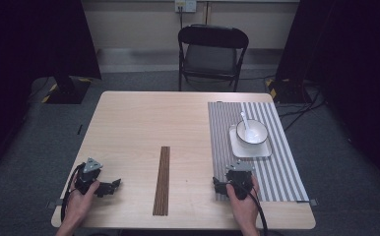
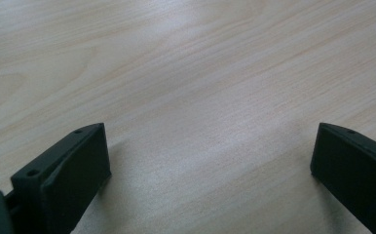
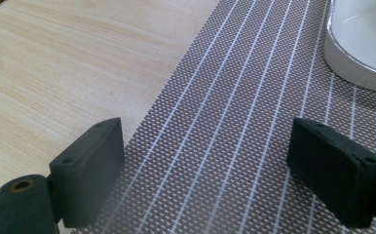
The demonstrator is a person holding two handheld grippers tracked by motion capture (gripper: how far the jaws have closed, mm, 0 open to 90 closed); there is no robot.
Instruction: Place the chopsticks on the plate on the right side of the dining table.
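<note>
Claws sit at the worktop's [image 1: 129,123] near edge, both spread wide and empty: the left claw [image 1: 110,187] over bare wood, the right claw [image 1: 218,185] on the striped placemat's [image 1: 276,172] near corner. Between them lie the dark chopsticks [image 1: 162,180], probably the next pick. Approach crosswise and grip mid-length so they lift level. Farther off, a bowl [image 1: 251,132] with a spoon [image 1: 246,124] rests on a square plate [image 1: 249,148].

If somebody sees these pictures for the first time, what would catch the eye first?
Probably the white bowl with a spoon in it, on a white plate on the striped mat at the table's right. Next, the dark chopsticks lying mid-table between the left gripper and the right gripper, both with jaws open.
</note>
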